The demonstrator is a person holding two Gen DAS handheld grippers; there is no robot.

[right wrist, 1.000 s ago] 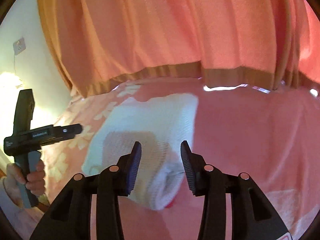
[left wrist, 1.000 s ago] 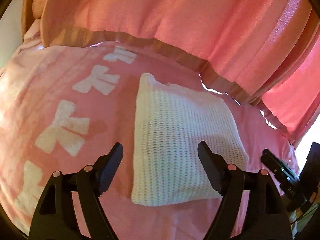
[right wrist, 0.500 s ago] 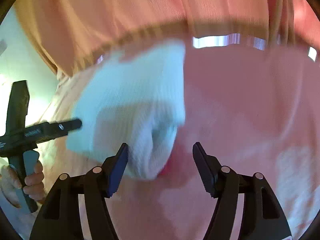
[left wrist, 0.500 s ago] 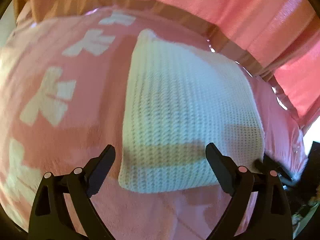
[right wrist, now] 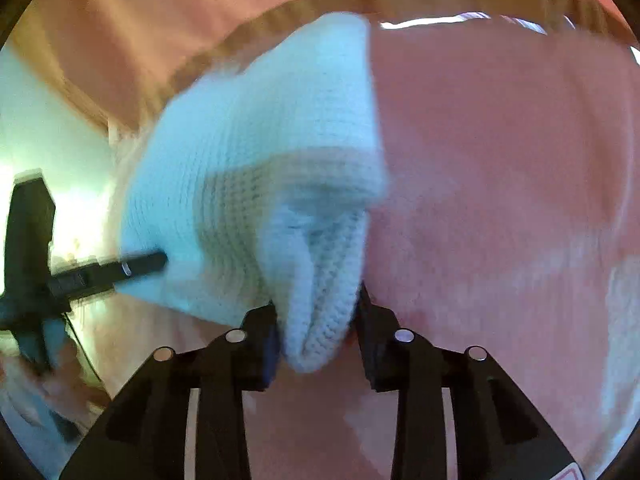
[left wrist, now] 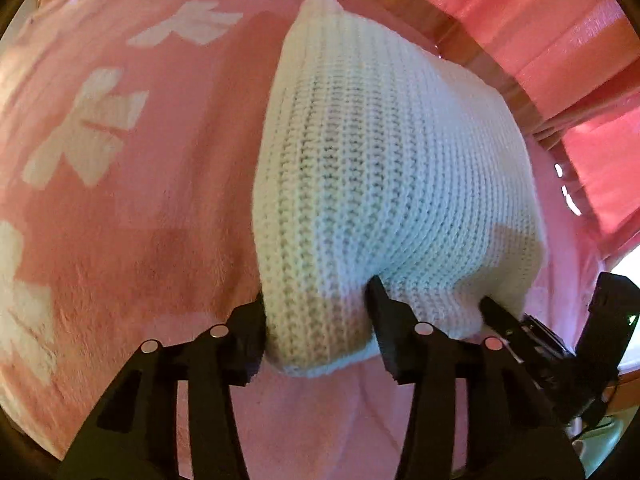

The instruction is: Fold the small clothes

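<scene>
One white knitted garment (left wrist: 384,184) in play, and it lies folded on the pink blanket (left wrist: 152,216), which carries a row of white bow-like shapes (left wrist: 88,132) off to the garment's left. Two grippers are on it, one at each near corner.

The left gripper (left wrist: 316,332) has its two black fingers (left wrist: 380,320) pinched in on the garment's near left corner, the knit bunched up thick between them and bulging out over the tips. The gap is only as wide as that wad of cloth.

Over in the right wrist view, the right gripper (right wrist: 316,332) clamps the garment's (right wrist: 256,152) near right corner the same way: a rolled, doubled-over lump of knit squeezed between both fingers (right wrist: 260,336), the folded edge hanging just below the tips. This view is smeared with motion blur, so how many layers sit in that pinch is hard to call.

From the right wrist view the left gripper (right wrist: 120,270) shows as a black bar touching the garment's far-left edge. In the left wrist view the right gripper's black body (left wrist: 548,344) pokes in at the garment's lower right corner.

Behind the garment, pink curtains with a tan hem band (left wrist: 472,36) hang along the blanket's far edge, with bright slivers of light just under the hem.
</scene>
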